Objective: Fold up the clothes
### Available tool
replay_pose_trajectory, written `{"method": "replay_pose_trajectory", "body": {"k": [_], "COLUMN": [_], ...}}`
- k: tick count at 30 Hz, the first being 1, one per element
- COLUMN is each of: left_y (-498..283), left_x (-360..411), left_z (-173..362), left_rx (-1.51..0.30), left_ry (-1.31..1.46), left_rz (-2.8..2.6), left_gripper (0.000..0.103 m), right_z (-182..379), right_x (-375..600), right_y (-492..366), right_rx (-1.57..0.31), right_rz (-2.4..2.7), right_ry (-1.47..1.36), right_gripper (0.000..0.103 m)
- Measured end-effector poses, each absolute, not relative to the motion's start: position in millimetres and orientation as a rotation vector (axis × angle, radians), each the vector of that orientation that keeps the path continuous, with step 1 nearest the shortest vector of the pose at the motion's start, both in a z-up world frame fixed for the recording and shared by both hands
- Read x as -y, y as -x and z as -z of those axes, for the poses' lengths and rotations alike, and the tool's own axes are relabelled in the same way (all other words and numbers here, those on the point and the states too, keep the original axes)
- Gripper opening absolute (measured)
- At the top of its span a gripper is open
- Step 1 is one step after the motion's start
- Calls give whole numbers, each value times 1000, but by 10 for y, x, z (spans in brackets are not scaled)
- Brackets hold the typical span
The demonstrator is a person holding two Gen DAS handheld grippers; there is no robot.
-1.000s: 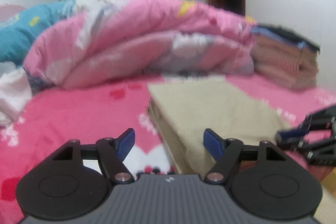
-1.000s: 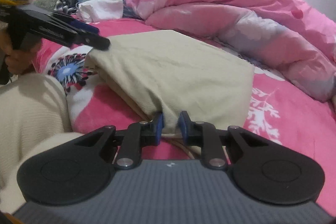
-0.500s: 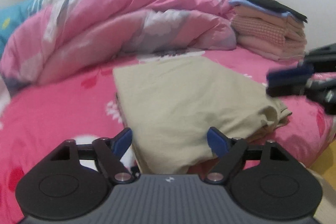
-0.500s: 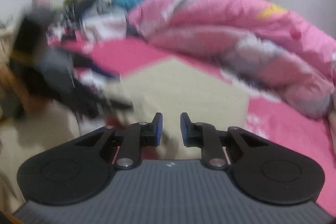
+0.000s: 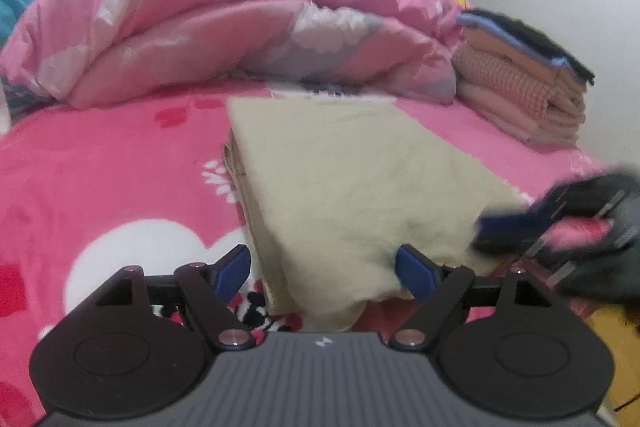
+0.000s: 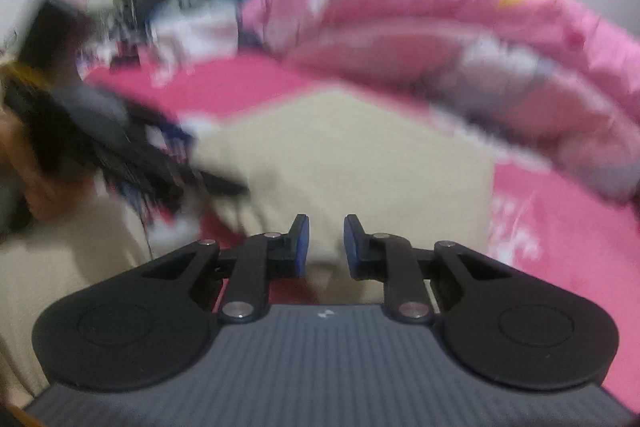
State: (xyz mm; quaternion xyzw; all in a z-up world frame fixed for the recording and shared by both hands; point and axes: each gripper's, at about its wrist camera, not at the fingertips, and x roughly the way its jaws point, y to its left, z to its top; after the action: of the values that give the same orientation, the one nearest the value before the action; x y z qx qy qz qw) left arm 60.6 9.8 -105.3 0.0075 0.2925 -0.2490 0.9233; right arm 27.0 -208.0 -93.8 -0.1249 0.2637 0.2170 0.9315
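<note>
Pink floral bedding point(image 5: 100, 187) fills the room's bed, with a rolled pink quilt point(image 5: 224, 19) heaped far beyond both tools and a stack of folded clothes point(image 5: 528, 95) off to the right of the left tool. Straight ahead of the left tool point(image 5: 322, 269) lies the folded beige garment point(image 5: 360, 179), a neat layered rectangle; its near corner droops between the two blue pads, which stand wide apart and press on nothing, having just narrowed a little. The right tool point(image 6: 323, 247), seen blurred at the garment's right-hand corner from the left camera, has its pads drawn close with a narrow gap; beige cloth shows beyond that gap, but whether any is pinched cannot be told through the blur. A person's hand point(image 6: 24, 163) carries the left tool at the far left of the right camera's view. By the look of it, the folding of this piece is all but finished and the step in hand is taking hold of the bundle. Next, the left pads would need to close on the near edge through all the layers, so the fold does not slip apart when lifted toward the stack.
</note>
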Motion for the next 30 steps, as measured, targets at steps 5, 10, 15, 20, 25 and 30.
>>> {"method": "replay_pose_trajectory", "body": {"k": [5,10,15,20,25,30], "left_y": [-411,-782,-1308,-1402,-1377,-1366], "left_x": [-254,154,333,176,242,224], "left_z": [756,758,1069,1079,1074,1077], "left_rx": [-391,-410,-621,-643,-640,-639], "left_ry": [-11,-114,-83,37,-6,-19], "left_rz": [515,525,495,514,502,502], "left_gripper": [77,77,75,73,75,75], "right_z": [1028,1034,1051,828,633,935], "right_x": [2105,2101,2130,2292,2589,2776], "right_y": [-265,-251,-199,-182,-357,-497], "right_rx": [-524,-524,-513,-469,-399,-493], "right_rz": [-440,-425,-427,-452,-406,-320], "right_ry": [244,222,220,140,-15,-78], "right_gripper": [17,17,17,19,20,19]}}
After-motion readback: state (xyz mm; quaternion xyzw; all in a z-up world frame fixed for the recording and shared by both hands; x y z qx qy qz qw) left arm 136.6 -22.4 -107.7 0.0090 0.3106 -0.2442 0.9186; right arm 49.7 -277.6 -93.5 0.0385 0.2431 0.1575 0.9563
